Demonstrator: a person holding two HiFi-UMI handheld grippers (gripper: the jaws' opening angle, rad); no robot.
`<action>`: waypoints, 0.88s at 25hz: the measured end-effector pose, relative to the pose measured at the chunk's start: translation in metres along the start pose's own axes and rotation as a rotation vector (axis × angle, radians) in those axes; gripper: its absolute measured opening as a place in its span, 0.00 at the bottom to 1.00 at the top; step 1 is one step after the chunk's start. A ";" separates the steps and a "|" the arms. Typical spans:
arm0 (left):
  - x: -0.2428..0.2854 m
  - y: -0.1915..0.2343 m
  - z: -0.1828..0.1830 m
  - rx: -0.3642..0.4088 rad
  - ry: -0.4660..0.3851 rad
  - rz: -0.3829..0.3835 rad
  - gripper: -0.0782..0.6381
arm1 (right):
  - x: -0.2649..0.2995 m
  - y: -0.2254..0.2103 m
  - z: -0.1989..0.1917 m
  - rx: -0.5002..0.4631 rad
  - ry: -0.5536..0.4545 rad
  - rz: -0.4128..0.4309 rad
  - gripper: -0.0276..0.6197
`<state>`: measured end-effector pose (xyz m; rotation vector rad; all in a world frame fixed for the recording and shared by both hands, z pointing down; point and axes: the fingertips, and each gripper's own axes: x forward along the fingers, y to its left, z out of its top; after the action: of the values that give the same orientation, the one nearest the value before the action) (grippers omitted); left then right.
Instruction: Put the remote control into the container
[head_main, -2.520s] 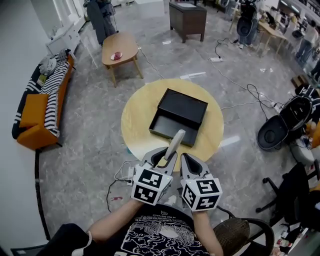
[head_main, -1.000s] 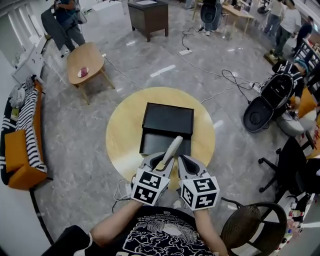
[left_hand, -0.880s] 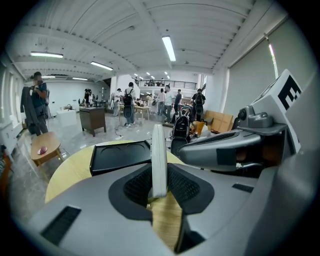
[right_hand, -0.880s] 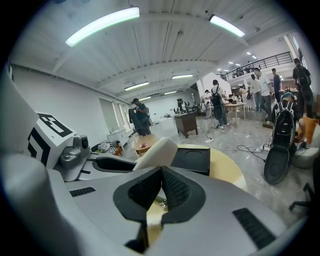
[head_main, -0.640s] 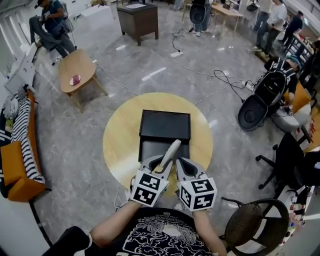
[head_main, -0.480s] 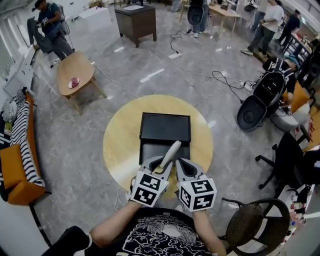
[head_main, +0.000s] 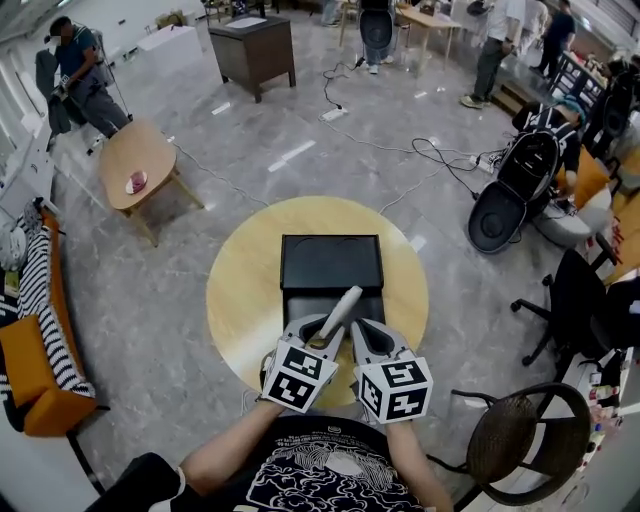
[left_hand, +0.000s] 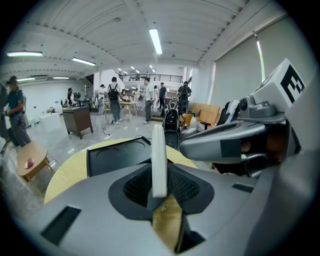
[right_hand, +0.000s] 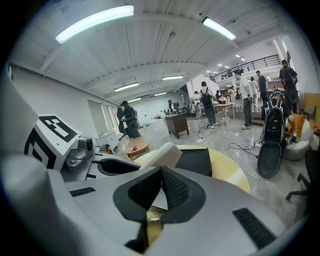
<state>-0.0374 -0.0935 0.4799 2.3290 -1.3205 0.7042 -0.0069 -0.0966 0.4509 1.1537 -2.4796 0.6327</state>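
Seen from above, a round wooden table (head_main: 240, 300) carries a black container (head_main: 300, 305), opened with its lid laid flat on the far side. Two handheld grippers are held side by side at the table's near edge.

A slim white remote control (head_main: 338, 310) is pinched by its near end in the left gripper (head_main: 322, 333). Its long axis runs away from the person and slightly to the right, and its free far end is pointed over the container's near part. It is held in the air, not resting in the container.

In the left gripper view, the remote control (left_hand: 158, 160) is seen edge-on as a narrow upright strip, clamped from both sides by the dark ribbed pads (left_hand: 135, 187) and aimed forward at the container (left_hand: 112, 160).

The right gripper (head_main: 362, 335) is held just beside the left. In the right gripper view, its pads (right_hand: 175, 192) are pressed together at the tips with nothing gripped; the remote control (right_hand: 162, 155) is visible beyond them, to the left.
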 end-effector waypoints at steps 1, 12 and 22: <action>0.000 0.003 -0.001 0.006 0.005 -0.003 0.25 | 0.002 0.001 0.000 0.005 0.000 -0.005 0.08; 0.021 0.026 -0.019 0.083 0.082 -0.052 0.25 | 0.022 -0.004 0.000 0.052 0.000 -0.054 0.08; 0.043 0.042 -0.040 0.138 0.166 -0.077 0.25 | 0.039 -0.011 -0.008 0.077 0.021 -0.083 0.08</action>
<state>-0.0643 -0.1220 0.5408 2.3547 -1.1367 0.9684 -0.0216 -0.1239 0.4787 1.2638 -2.3953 0.7186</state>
